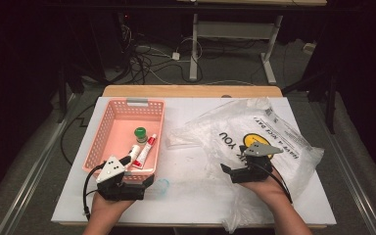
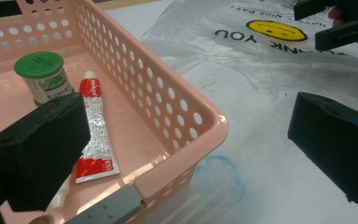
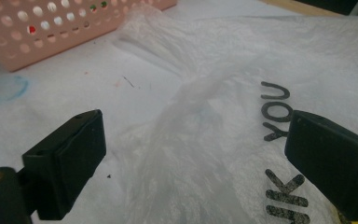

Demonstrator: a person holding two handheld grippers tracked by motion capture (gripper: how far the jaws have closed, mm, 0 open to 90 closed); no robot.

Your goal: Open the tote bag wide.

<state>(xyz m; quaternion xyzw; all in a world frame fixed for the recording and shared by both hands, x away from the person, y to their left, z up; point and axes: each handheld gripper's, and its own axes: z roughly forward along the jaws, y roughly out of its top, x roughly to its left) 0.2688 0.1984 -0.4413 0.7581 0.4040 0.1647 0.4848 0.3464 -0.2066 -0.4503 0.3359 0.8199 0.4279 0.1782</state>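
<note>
My right gripper (image 3: 193,158) hangs over the plastic bag (image 1: 274,137). Its two black fingers (image 3: 65,158) stand wide apart. A crumpled fold of the bag runs up between them, but the pads do not press on it. I cannot tell if they brush it. In the right gripper view, the black words "YOU" on the bag sit just by my right-side finger. In the high view, my right gripper sits on the near part of the bag, right by the yellow smiley face (image 1: 254,141).

The bag lies flat and wrinkly on the white table (image 1: 196,196), on the right side, next to the pink basket (image 1: 108,117).

My left gripper (image 2: 186,149) is also wide open and holds nothing. The near corner of the basket sits between its fingers (image 2: 42,154). One finger is over the inside of the basket and the other is over the table. Inside the basket I see a small jar with a green lid (image 2: 44,77) and a red and white tube (image 2: 95,135) lying side by side. A faint blue ring (image 2: 221,179) is on the table just by the basket corner.
</note>
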